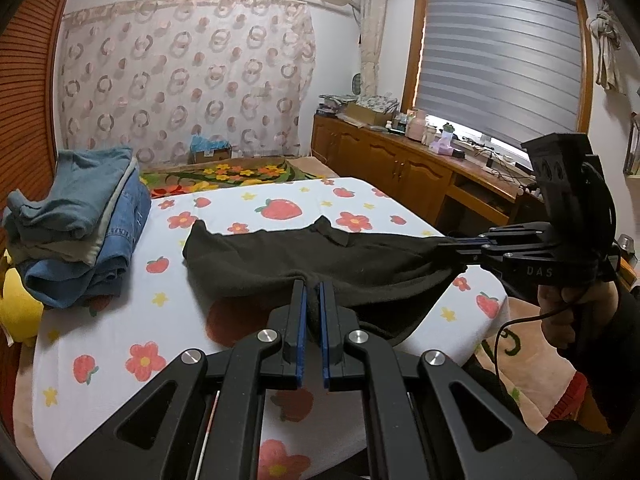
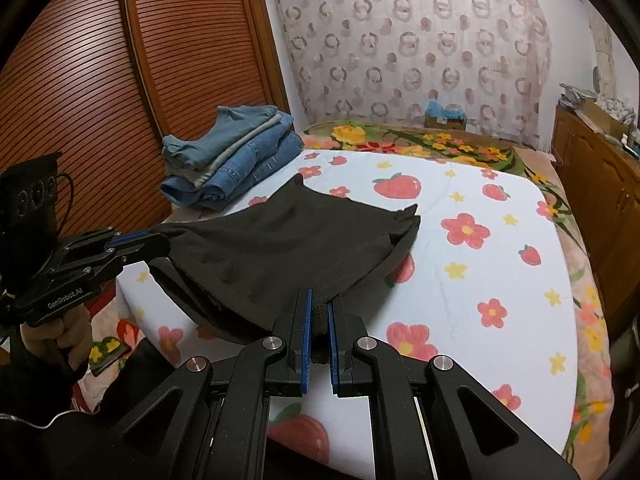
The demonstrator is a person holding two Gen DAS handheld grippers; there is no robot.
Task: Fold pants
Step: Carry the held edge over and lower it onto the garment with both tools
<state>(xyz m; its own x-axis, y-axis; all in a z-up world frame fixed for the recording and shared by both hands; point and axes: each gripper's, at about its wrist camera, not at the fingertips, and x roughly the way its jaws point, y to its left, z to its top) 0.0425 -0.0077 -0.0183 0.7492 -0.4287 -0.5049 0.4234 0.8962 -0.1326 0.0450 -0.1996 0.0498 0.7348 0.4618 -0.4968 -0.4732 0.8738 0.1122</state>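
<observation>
1. Black knit cloth: pants [image 1: 320,260], partly folded, near edge lifted off the bed [image 1: 120,320], far edge resting on the strawberry-and-flower sheet.
2. Left tongs [image 1: 314,288]: clamped on a bunched corner of the near edge, jaws almost fully together around the cloth.
3. Right tongs [image 2: 319,296]: likewise pinched on the other near corner, a dark wad of cloth between the blue pads.
4. Key relation: pants lying ahead of both tongs, away from the person; long axis running side to side between the two grips; cloth sagging between them. Both hands about equally near, one at each end. Judged next move: near edge carried forward over the far edge.
5. Also on the bed: stack of folded jeans [image 2: 232,160], at the far left, apart from the pants.
6. Hidden or unclear: waistband and leg ends not told apart; number of layers already folded not readable; underside of the lifted edge in shadow; far corners curled up, shape uncertain.
</observation>
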